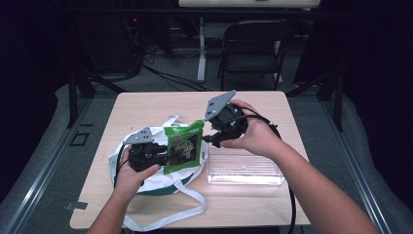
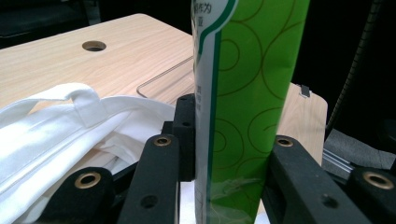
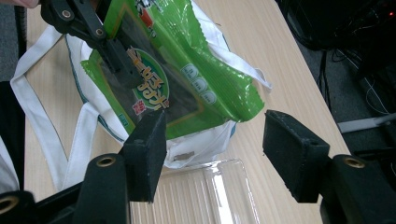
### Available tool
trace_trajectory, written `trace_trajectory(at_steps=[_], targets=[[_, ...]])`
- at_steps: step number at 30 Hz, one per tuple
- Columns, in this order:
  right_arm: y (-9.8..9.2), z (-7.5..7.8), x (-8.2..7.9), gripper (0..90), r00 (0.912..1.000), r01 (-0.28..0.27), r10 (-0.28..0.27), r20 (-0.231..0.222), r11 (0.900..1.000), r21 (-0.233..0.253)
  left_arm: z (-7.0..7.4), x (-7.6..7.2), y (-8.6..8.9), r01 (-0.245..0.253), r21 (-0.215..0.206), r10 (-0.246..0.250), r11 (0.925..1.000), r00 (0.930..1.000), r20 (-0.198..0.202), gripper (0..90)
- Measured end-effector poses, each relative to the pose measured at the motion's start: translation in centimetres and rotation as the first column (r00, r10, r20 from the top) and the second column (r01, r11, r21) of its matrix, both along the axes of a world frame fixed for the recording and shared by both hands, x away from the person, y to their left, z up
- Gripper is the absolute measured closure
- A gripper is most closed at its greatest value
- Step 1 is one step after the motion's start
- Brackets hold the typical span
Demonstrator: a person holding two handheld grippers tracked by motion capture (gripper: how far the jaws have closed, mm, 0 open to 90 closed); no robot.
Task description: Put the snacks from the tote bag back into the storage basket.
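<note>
Status: the left gripper (image 1: 163, 155) clamps the green snack packet (image 1: 184, 146) and holds it upright, lifted above the white cloth bag (image 1: 146, 183) near the table's (image 1: 146, 105) front left edge. The packet appears already out of the bag; placement remains, probably into the clear plastic tray (image 1: 245, 171) at the front right. The right gripper (image 1: 214, 139), jaws spread and empty, hovers beyond the tray, aimed at the packet's right edge. Both forearms extend over the front edge.
</note>
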State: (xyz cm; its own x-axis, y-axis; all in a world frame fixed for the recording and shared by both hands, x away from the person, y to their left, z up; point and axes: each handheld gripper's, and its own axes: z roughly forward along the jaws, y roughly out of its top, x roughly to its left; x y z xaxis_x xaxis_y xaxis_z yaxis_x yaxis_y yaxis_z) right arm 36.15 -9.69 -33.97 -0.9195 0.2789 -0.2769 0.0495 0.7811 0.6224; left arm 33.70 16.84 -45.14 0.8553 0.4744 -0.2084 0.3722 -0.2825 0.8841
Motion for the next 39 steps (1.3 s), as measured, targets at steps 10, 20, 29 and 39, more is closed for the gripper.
trace_trajectory(at_steps=[10,20,29,39], targets=[[0.8,0.3,0.0,38.9,0.9998,-0.021,0.021,0.006,1.000,-0.023,0.2,-0.3,-0.6,0.021,0.002,-0.021,0.9998,0.9997,0.008,74.3],[1.8,0.2,0.1,38.7,0.9988,-0.049,0.049,0.002,0.998,-0.047,0.3,-0.5,-0.9,0.037,0.007,-0.037,0.9993,0.9992,0.014,74.3],[2.3,0.2,-0.1,38.2,0.9943,-0.107,0.106,-0.013,0.991,-0.082,0.3,-0.7,-1.4,0.060,0.008,-0.061,0.9981,0.9979,0.021,74.3],[2.7,-0.2,0.0,38.6,0.9910,-0.132,0.128,-0.040,0.986,-0.105,0.5,-1.0,-1.7,0.091,0.005,-0.091,0.9958,0.9950,0.040,74.3]])
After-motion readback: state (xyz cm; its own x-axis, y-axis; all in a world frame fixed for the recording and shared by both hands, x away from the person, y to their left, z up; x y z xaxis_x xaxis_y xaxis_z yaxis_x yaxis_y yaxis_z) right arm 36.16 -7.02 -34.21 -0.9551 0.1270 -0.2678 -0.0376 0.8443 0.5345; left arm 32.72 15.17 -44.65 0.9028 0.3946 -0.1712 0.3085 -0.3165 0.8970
